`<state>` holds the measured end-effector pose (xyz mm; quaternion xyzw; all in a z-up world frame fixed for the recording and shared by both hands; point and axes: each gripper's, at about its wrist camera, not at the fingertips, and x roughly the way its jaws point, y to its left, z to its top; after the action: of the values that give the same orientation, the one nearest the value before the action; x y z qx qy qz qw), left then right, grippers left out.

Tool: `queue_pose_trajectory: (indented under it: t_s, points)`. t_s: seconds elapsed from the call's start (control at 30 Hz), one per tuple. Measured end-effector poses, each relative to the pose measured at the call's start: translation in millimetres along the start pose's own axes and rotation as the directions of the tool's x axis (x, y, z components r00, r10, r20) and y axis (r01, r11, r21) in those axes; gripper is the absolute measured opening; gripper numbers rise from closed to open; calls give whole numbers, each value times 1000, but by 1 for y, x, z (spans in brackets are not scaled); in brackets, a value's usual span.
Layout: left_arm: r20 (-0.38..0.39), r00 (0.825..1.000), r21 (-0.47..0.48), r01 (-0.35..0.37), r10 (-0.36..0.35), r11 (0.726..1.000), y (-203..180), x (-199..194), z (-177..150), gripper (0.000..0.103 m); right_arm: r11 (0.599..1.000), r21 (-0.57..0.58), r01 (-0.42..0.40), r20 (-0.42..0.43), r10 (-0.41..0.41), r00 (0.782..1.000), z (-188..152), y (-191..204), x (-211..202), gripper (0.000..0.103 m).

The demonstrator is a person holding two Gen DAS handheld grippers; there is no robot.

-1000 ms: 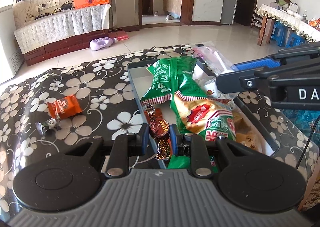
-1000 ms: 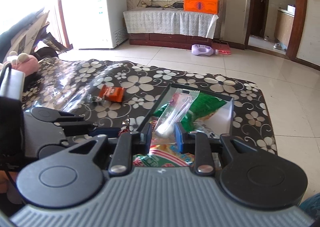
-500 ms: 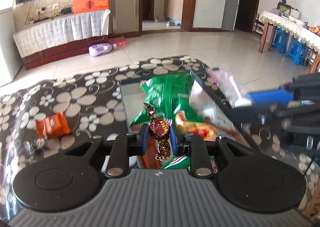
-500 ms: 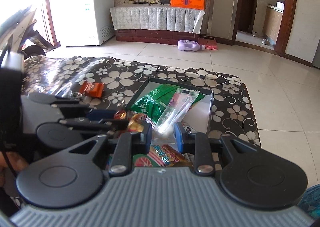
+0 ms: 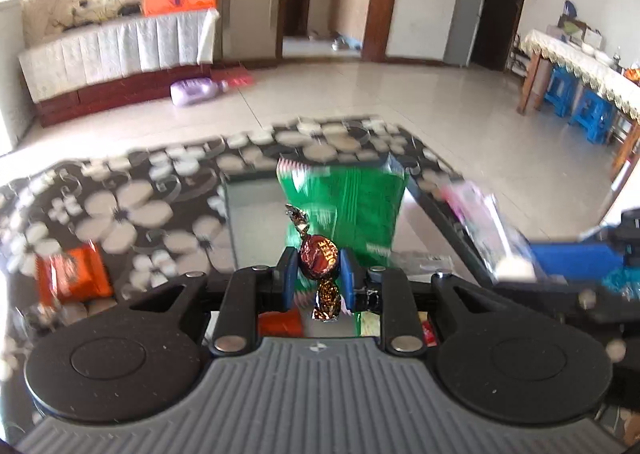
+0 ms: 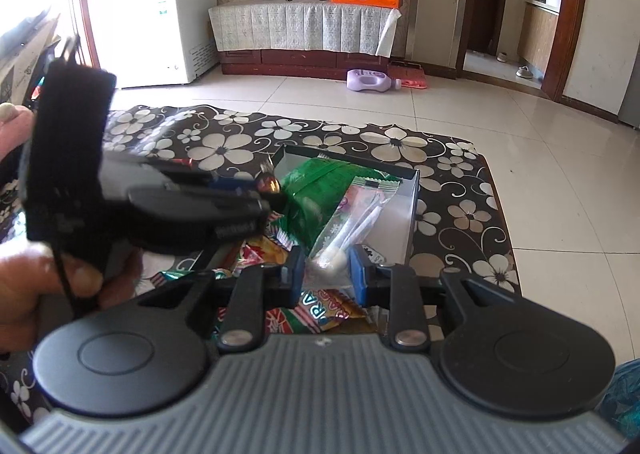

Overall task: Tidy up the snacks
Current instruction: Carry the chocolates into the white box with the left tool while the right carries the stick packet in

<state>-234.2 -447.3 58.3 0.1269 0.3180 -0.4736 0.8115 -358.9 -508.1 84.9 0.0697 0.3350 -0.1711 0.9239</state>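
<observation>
Left wrist view. The left gripper (image 5: 319,268) is nearly closed, its blue pads pressing both sides of a brown foil-wrapped candy (image 5: 318,258) at centre frame. The candy stands on end, one twisted tail above the pads and one below. It hangs over the near end of the grey tray (image 5: 256,213), which lies on the floral tabletop (image 5: 120,209). A green snack bag (image 5: 352,201) lies in the tray beyond. An orange packet (image 5: 74,276) remains on the tabletop at lower left, outside the tray. The frame is blurred. At right edge, the right gripper's blue finger holds a clear packet (image 5: 480,221).

Right wrist view. The right gripper (image 6: 326,268) is closed to its narrowest on the clear packet (image 6: 352,213), low in the centre; a white lump sits between the pads and the packet's length leans up and away over the tray (image 6: 412,205). The left gripper (image 6: 264,189) enters from the left, held in a hand (image 6: 48,282), with the candy (image 6: 268,183) at its tip over the tray.

Handling assessment. The candy is judged light, small and firm at its core; foil is slick, so the grip belongs across the round body, not the tails. The clear packet is judged light, limp and slippery; the solid lump is the sound hold.
</observation>
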Motion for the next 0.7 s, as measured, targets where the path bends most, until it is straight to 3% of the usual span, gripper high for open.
queue_pose_trajectory:
  t_s: [0.23,0.47,0.6,0.7]
  points:
    - [-7,1000,-27,30,-30,999,1,-16,-15,27,1000,10,10,16,-11,1000,3,0,2,28]
    - [19,1000,11,9,-9,1000,4,-12,-21,28,998,65,-14,-2,14,1000,9,0,28,28]
    - [32,999,-7,-14,14,1000,13,-9,-21,55,995,97,-6,-12,7,1000,8,-1,38,28]
    - [37,999,-23,-2,3,1000,21,-8,-23,61,991,130,-16,-7,17,1000,8,-3,42,28]
